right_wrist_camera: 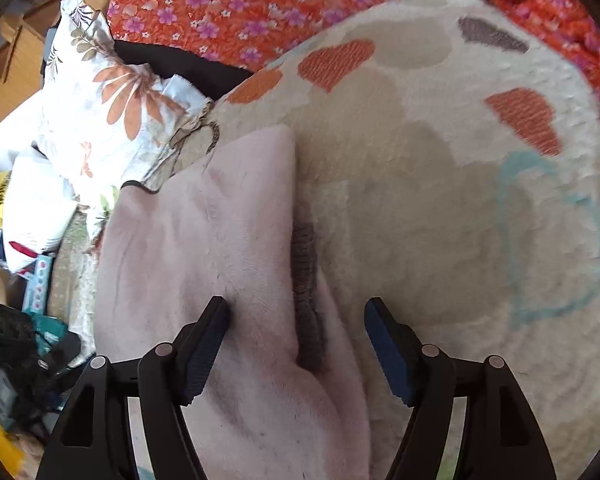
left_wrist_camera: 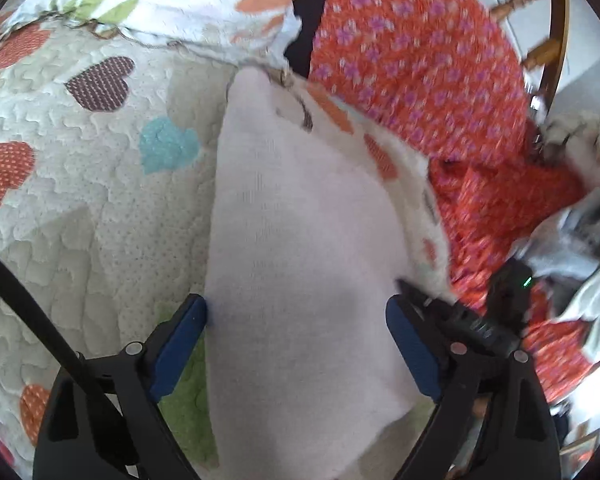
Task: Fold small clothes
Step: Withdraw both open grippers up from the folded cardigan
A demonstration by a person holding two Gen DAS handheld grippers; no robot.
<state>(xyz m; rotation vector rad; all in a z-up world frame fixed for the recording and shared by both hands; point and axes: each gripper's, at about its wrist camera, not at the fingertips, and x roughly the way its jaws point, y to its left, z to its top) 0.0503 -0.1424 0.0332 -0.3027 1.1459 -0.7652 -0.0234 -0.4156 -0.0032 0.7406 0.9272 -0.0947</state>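
Observation:
A pale pink garment (left_wrist_camera: 300, 240) lies flat on a quilted bedspread with heart patches (left_wrist_camera: 80, 160). My left gripper (left_wrist_camera: 296, 312) stands open just above the garment's near end, with the cloth lying loose between its blue pads (left_wrist_camera: 182, 344). In the right wrist view the same pink garment (right_wrist_camera: 204, 240) shows a folded edge and a grey ribbed band (right_wrist_camera: 306, 288). My right gripper (right_wrist_camera: 298, 312) is open over that edge, its pads apart from the cloth. The right gripper's black body (left_wrist_camera: 480, 320) shows beside the garment in the left wrist view.
An orange floral cloth (left_wrist_camera: 420, 60) is heaped at the back and right. A white pillow with orange flowers (right_wrist_camera: 112, 100) lies behind the garment. A wooden chair (left_wrist_camera: 540, 20) stands at the far right. Clutter and a black gadget (right_wrist_camera: 24, 344) sit off the bed's left edge.

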